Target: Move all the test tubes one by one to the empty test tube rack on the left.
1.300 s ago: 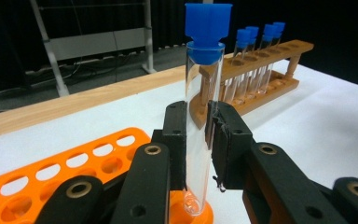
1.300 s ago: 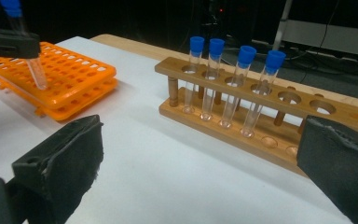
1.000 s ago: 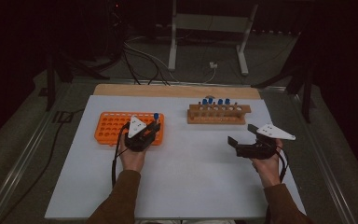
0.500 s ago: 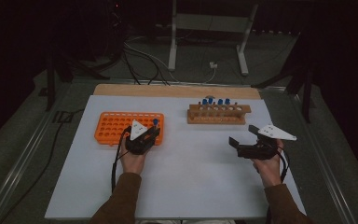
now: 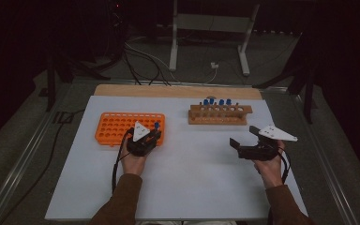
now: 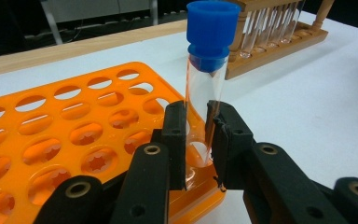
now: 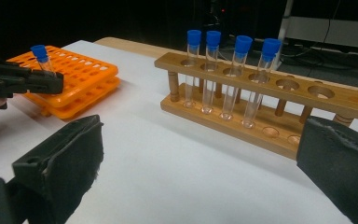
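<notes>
Left claw (image 6: 196, 140) pinching capped tube (image 6: 205, 79) over orange rack (image 6: 74, 140) corner hole; next: lower straight. Right claw (image 7: 191, 186) spread, idle at 3 o'clock.

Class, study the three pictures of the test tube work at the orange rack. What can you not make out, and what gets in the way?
- Left gripper view: the test tube bottom, hidden behind the left gripper jaws, so whether it sits fully in the orange rack is unclear.
- High view: the tubes in the wooden rack are too small to count.
- Right gripper view: the wooden rack's right end, hidden by the right gripper jaw.
</notes>
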Motion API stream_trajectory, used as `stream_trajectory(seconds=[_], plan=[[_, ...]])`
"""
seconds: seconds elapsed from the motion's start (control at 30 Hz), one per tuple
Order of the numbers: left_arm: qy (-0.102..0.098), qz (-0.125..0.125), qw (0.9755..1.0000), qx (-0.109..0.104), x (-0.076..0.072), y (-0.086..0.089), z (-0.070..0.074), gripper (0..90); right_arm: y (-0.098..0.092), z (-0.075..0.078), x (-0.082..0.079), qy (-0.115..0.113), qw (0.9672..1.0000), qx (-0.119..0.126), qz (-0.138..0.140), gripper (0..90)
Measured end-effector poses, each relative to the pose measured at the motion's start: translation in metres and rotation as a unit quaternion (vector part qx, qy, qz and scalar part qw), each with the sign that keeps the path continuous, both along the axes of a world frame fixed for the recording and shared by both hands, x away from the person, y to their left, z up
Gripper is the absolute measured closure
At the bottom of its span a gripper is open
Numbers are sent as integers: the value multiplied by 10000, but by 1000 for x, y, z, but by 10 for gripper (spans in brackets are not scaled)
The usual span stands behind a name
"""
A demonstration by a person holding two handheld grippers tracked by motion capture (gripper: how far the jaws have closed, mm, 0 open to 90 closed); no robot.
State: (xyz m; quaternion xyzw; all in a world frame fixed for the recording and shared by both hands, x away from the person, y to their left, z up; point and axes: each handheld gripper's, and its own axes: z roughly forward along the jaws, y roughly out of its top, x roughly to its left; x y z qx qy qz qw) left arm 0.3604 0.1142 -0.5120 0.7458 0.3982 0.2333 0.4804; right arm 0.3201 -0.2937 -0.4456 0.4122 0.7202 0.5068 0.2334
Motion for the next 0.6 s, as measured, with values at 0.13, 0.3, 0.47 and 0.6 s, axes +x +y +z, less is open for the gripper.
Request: stream_trajectory(seconds=[0.13, 0.3, 0.47, 0.6], plan=[[-30, -61, 9999, 95, -2, -1, 0, 772, 0, 0, 0, -3, 10000, -12, 4, 5], [8, -95, 9999, 76, -3, 0, 1, 765, 1, -1, 0, 5, 10000, -17, 15, 5], [95, -136, 9998, -53, -2, 0, 1, 705, 1, 0, 0, 8, 10000, -20, 8, 5], [130, -41, 9998, -129, -3, 2, 3, 615, 0, 0, 0, 9, 10000, -13, -2, 5]])
